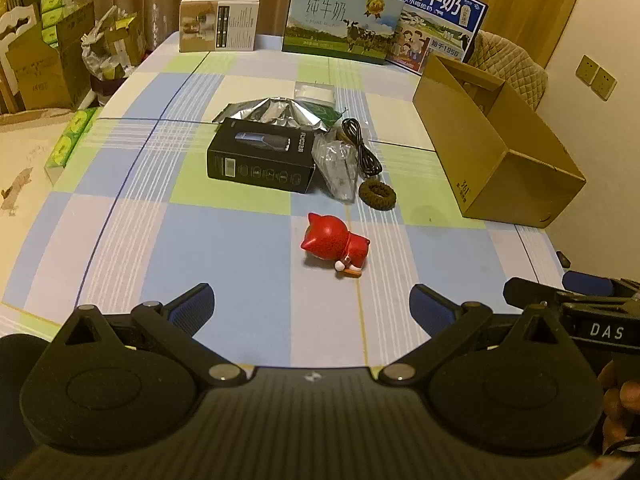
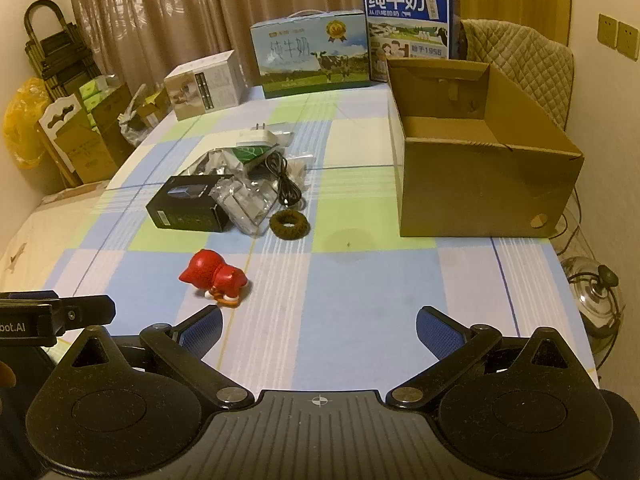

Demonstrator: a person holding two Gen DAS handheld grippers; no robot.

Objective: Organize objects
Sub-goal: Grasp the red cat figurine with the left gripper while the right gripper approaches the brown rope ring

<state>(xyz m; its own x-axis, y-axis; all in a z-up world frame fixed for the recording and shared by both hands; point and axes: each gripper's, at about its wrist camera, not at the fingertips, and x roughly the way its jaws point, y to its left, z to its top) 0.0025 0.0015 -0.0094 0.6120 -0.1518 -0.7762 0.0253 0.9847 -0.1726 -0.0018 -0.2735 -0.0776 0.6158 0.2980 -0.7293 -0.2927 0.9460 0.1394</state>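
Both tongs, left point(image 1: 310, 306) and right point(image 2: 319, 326), spread, nothing picked; next likely red cat figurine point(image 1: 334, 245) at twelve o'clock, bound for open cardboard box point(image 2: 486, 184).

Warm, yellowish lamplight fills the room. Brown curtains point(image 2: 168, 20) hang across the far wall, with a wooden door point(image 2: 496, 0) to their right. On the cream wall at the right sit two switch plates point(image 2: 618, 36). A quilted chair point(image 2: 524, 68) stands at the far right end of the bench point(image 1: 224, 256), which wears a checked cloth of blue, green and white. Stacked cardboard cartons point(image 2: 96, 132) crowd the left wall, beside a yellow bag point(image 2: 22, 120).
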